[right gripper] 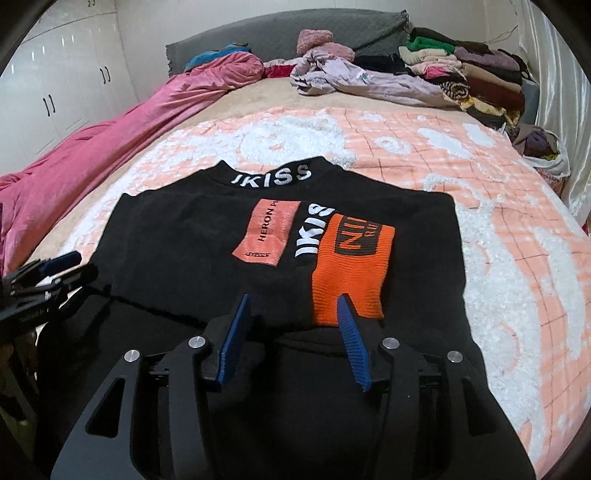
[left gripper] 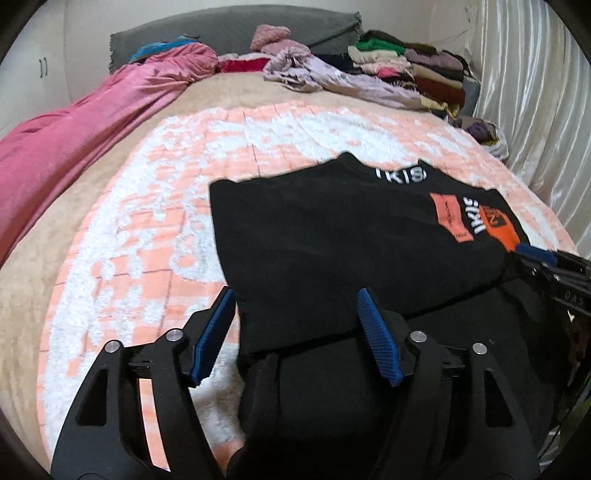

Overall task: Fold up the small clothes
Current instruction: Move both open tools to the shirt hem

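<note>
On the blanket (right gripper: 480,184), black top (right gripper: 177,236), bare margins, jaws apart.

Sweater (right gripper: 207,236): flat on the blanket (right gripper: 517,258), just ahead of both claws, collar (right gripper: 271,173) at the far end.
Sleeve cuff (right gripper: 351,266): folded over the chest, touching the patch (right gripper: 267,232) side, just ahead of the right claw (right gripper: 293,325).
Left claw (left gripper: 297,325): over the near left edge of the sweater, one finger past the edge, the other above the cloth.
Right claw: over the near fold, right of the left claw.
Quilt (right gripper: 110,147): far left, along the bed's side.
Loose clothes (right gripper: 354,79): far ahead, before the headboard (right gripper: 277,33).
Folded stack (right gripper: 476,77): far ahead right, beside the curtain (left gripper: 535,92).
Wardrobe (right gripper: 66,85): far left, behind the quilt.
</note>
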Action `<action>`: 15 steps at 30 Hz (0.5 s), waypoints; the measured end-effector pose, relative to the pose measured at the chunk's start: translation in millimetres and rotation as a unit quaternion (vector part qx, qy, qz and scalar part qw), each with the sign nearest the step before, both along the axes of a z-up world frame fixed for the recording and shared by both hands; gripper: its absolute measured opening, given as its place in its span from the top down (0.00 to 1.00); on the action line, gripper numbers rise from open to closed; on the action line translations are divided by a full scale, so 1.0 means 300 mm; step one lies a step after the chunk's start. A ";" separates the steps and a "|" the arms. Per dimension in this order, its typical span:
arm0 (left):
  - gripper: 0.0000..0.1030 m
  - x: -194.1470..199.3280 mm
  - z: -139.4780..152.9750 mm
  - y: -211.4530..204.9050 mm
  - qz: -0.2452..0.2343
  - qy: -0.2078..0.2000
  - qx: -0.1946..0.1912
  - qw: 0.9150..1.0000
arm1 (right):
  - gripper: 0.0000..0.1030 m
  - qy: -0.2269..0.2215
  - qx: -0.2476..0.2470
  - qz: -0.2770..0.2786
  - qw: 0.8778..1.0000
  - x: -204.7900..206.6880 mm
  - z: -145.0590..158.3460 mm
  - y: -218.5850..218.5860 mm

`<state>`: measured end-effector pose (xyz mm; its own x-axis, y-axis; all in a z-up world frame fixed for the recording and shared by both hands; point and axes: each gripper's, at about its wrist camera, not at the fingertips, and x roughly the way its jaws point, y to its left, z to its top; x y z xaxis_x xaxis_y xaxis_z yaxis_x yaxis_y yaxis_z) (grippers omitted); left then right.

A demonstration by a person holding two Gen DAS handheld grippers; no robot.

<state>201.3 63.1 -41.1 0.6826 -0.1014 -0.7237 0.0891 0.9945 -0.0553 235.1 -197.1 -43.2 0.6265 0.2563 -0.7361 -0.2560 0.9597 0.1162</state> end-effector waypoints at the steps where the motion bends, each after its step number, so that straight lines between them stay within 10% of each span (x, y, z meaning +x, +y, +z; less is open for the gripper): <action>1: 0.38 -0.003 0.007 0.003 0.003 -0.004 0.002 1.000 | 0.52 -0.002 0.001 0.001 1.000 -0.009 0.007 -0.004; 6: 0.33 -0.026 0.030 0.012 0.020 -0.016 0.041 0.999 | 0.35 -0.018 0.018 -0.011 1.000 -0.065 0.052 -0.038; 15: 0.25 -0.090 0.090 0.073 0.043 -0.045 -0.007 0.998 | 0.30 -0.039 0.026 -0.024 0.999 -0.161 0.117 -0.116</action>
